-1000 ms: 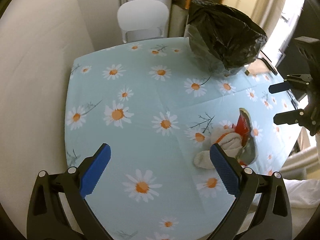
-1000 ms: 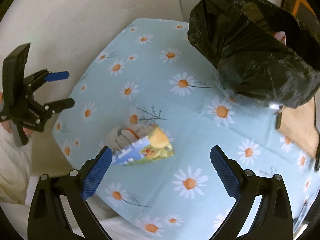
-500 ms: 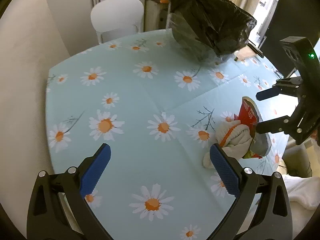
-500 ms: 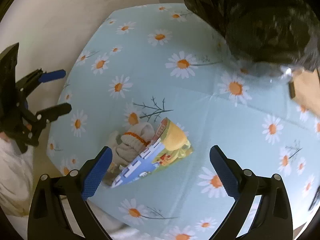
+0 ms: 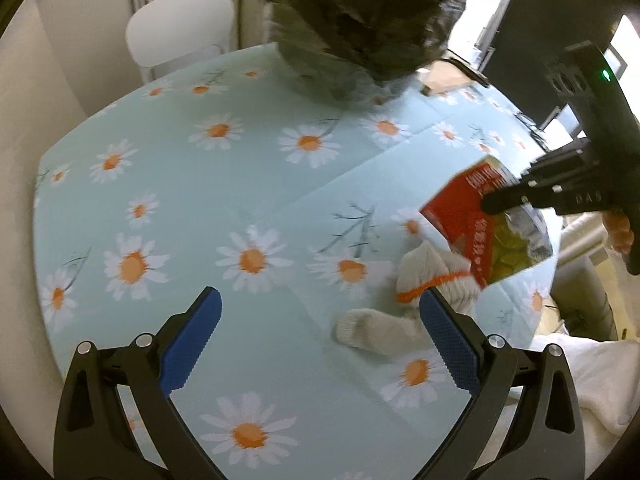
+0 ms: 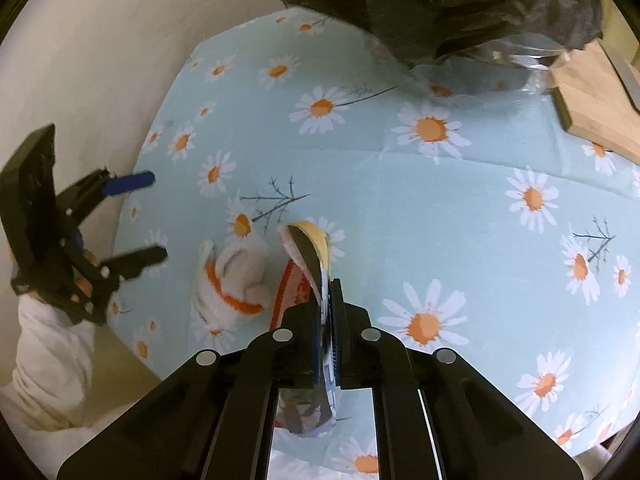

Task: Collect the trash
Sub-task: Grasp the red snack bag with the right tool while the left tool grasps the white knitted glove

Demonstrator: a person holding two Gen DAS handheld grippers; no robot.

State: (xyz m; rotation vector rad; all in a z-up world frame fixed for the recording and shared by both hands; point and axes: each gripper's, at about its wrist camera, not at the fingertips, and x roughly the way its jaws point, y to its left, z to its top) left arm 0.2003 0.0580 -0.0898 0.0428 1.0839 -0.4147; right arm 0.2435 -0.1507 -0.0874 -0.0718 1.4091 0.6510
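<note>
The right gripper (image 6: 327, 300) has its jaws clamped on a flat red and yellow foil snack packet (image 5: 486, 224), the black fingers pinching its upper edge so that the packet stands on edge over the table. In the left wrist view the packet hangs tilted, its red printed face turned toward the camera, its lower corner above a crumpled white knitted glove with an orange cuff band (image 5: 436, 276). The glove lies on the pale blue tablecloth printed with white and orange daisies (image 5: 248, 184), near the table's edge (one of its fingers points toward the left gripper).

The left gripper (image 5: 318, 344) hangs above the cloth with its blue-padded jaws spread wide and nothing between them; its right pad is just beside the glove.

At the far side of the table sits a bulging black plastic rubbish bag (image 6: 440, 4), and next to it a light wooden board (image 6: 596, 104). A white plastic chair (image 5: 180, 32) stands behind the table.
</note>
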